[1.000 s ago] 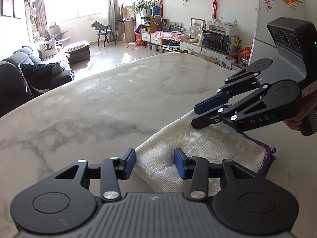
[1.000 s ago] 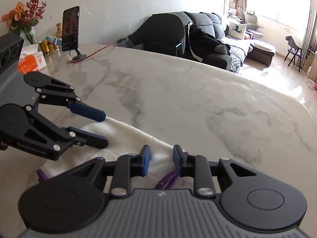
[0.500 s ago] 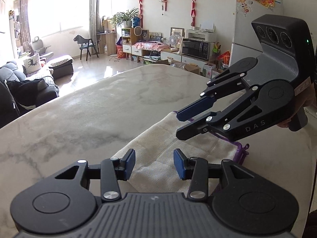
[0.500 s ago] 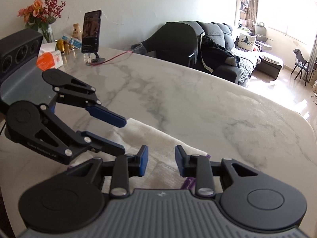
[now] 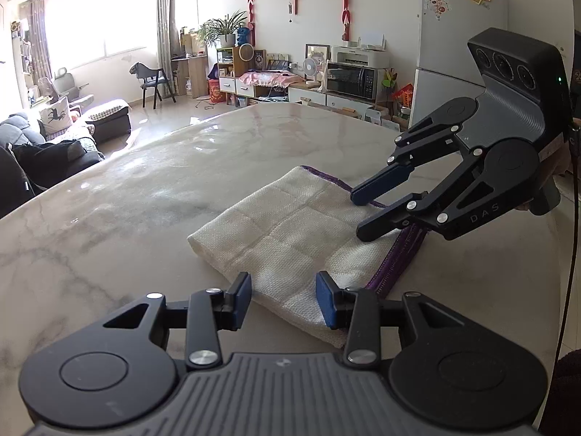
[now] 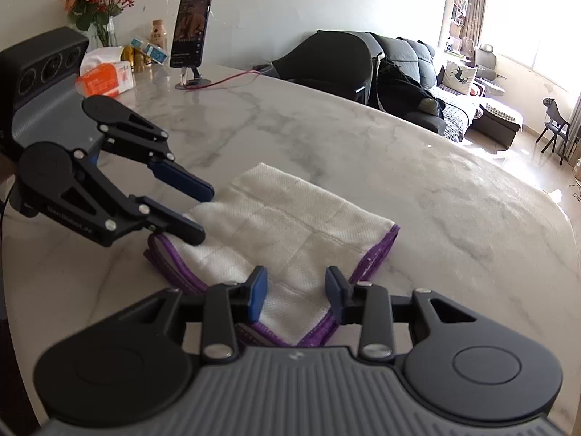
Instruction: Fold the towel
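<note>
Both tools have drawn back from the towel (image 5: 301, 229) since the earlier frames, so more of the folded cloth shows ahead of each. Right tool (image 6: 296, 292): its jaws have just been opening and now stand released, a purple-hemmed corner lying between and below the pads, not pinched. Left tool (image 5: 283, 301) is also released, pads apart over the near white folded edge. Seen from each tool, the other hovers over the far end of the towel, jaws parted. Towel lies flat on the marble surface (image 5: 127, 196), folded in layers
</note>
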{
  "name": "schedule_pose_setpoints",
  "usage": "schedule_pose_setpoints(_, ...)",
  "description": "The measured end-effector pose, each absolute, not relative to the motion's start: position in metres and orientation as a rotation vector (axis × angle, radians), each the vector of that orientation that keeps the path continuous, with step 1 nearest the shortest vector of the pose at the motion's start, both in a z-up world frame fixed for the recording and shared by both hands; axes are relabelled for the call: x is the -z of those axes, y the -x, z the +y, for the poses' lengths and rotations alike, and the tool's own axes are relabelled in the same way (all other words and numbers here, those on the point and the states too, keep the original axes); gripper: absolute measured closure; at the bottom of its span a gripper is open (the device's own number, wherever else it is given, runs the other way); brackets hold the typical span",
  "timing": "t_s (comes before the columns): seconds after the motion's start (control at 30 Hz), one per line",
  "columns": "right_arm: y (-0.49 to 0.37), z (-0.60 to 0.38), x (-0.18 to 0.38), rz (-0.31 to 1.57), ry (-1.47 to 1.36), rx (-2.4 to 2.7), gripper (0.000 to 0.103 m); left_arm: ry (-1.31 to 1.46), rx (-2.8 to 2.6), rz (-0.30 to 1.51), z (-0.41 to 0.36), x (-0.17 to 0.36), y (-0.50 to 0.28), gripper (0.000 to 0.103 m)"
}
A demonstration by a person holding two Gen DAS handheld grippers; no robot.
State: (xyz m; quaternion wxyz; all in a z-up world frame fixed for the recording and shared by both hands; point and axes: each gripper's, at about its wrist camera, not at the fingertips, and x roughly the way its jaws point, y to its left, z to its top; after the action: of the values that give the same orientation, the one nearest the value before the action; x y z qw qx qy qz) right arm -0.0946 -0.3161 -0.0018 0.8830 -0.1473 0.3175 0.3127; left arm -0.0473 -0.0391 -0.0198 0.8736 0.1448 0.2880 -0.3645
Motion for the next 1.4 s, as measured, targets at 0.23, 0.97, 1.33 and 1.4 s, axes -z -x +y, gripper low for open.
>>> schedule_pose_setpoints(0.23, 0.109, -0.334, 0.002, 0.670, 0.273, -0.611, 0.054, -0.327, 0.744, 0.587, -0.035, 0.020, 0.063, 0.063)
schedule_pose_setpoints(0.97, 0.117, -0.323, -0.032, 0.925, 0.121, -0.382, 0.000, 0.051, 0.354, 0.965, -0.032, -0.025, 0.070, 0.009)
schedule_pose_setpoints(1.33, 0.115, -0.316, -0.033, 1.025, 0.078, -0.171, 0.000, 0.060, 0.132, 1.057, -0.034, -0.025, 0.081, 0.001)
schedule_pose_setpoints(1.4, 0.115, -0.315, -0.031, 1.060, 0.085, -0.155, 0.000, 0.032, 0.099, 1.054, -0.043, -0.023, 0.083, 0.001)
